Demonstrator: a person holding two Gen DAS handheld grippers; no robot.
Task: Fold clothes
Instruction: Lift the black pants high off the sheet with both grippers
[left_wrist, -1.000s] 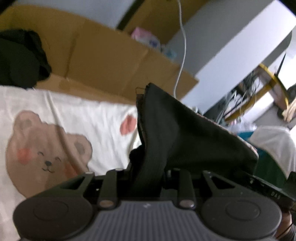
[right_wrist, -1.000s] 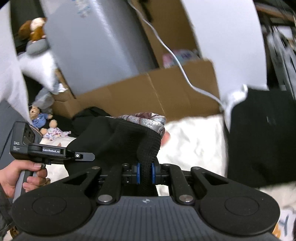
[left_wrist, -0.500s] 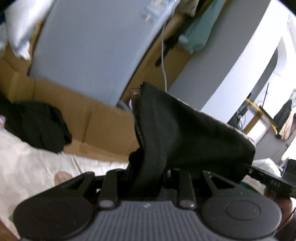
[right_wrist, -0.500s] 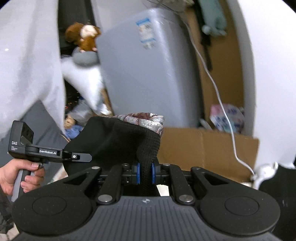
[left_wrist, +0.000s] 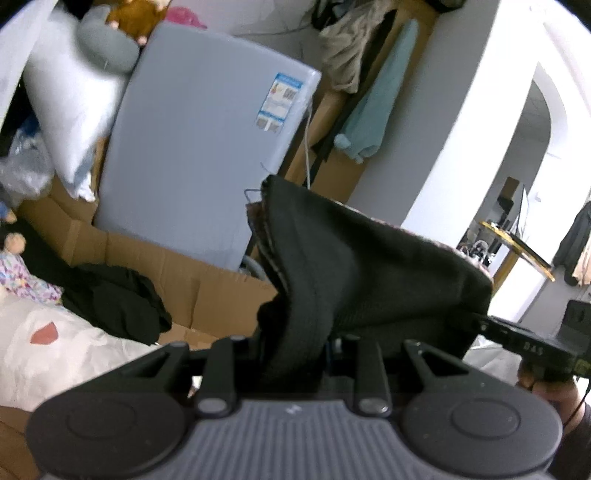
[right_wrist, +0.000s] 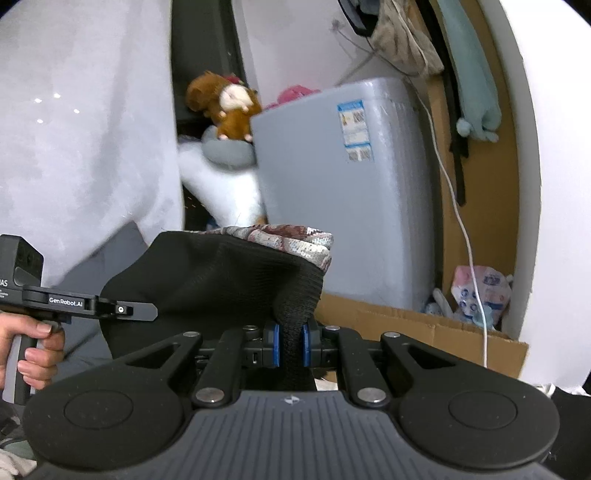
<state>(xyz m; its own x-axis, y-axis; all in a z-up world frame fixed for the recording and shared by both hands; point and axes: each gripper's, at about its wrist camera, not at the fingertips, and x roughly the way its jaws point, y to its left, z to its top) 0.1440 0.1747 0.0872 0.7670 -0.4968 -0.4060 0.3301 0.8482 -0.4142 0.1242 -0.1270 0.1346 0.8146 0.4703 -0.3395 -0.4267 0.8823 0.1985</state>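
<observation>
A black knitted garment (left_wrist: 354, 273) with a patterned red-and-white edge (right_wrist: 288, 240) hangs stretched in the air between both grippers. My left gripper (left_wrist: 295, 343) is shut on one end of it; the cloth hides the fingertips. My right gripper (right_wrist: 290, 345) is shut on the other end, its blue pads (right_wrist: 271, 345) pressed on a black ribbed band. In the right wrist view the left gripper (right_wrist: 122, 310) shows at the left, held by a hand (right_wrist: 33, 350). The right gripper (left_wrist: 524, 339) appears at the right edge of the left wrist view.
A white bedsheet (left_wrist: 48, 354) lies low at the left, with a black pile of clothes (left_wrist: 118, 302) on it. Cardboard boxes (left_wrist: 207, 280) and a grey appliance (left_wrist: 199, 166) stand behind. A white cable (right_wrist: 458, 218) hangs down. A plush toy (right_wrist: 229, 107) sits above.
Both grippers have risen and tilted upward with the garment; the bedsheet has dropped low in view and the grey appliance and wall now fill the background. Both grips are unchanged.
</observation>
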